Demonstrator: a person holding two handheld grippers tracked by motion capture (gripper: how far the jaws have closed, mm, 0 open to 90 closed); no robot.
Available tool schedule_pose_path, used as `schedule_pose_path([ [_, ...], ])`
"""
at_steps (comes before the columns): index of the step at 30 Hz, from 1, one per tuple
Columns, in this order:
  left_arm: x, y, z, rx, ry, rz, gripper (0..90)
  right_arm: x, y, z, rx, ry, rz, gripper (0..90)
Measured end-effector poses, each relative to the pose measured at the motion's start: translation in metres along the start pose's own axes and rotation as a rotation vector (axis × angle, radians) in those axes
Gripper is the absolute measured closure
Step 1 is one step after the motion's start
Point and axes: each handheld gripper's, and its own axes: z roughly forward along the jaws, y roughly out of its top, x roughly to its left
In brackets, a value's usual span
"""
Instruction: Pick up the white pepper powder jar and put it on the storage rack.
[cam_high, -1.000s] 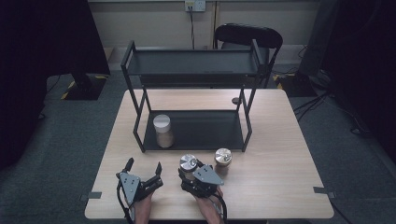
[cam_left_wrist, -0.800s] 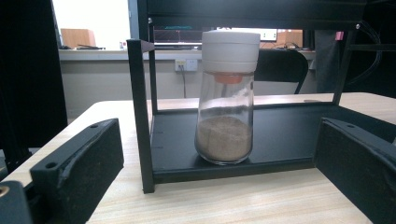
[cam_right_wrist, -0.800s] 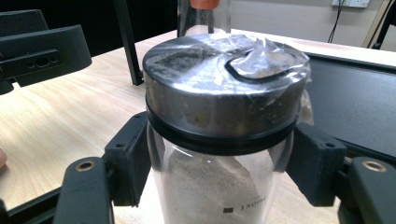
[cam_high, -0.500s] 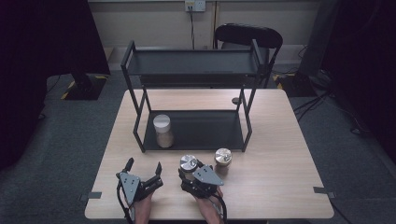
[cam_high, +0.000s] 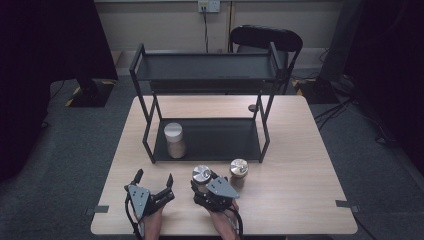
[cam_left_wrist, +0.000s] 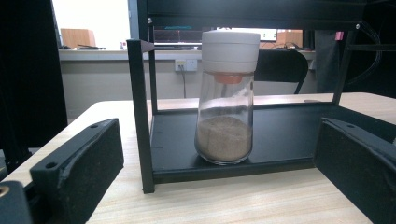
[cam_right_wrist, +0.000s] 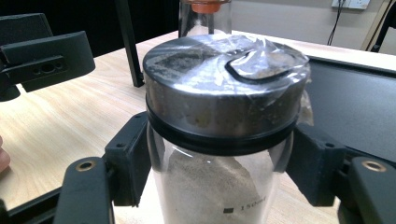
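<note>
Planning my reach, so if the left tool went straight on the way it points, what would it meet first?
Probably the black rack's front post; the white-capped spice jar stands just behind it on the bottom shelf.

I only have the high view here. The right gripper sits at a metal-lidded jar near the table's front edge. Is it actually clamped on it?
Observer: Yes. In the right gripper view, the right gripper has both jaws pressed against the glass of the metal-lidded jar, just under the lid.
Operator: What is in that jar?
Observer: A pale powder, and clear film covers the lid.
Operator: And the left gripper?
Observer: The left gripper is open, facing the white-capped jar on the rack's lower shelf.
</note>
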Motion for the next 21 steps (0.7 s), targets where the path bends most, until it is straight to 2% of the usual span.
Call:
schedule_pose_path([
  [21,0.0004,0.0,0.0,0.0,-0.002,-0.002,1.1,-0.0006,0.0086,-0.0003,-0.011,0.01,-0.002,30.8],
])
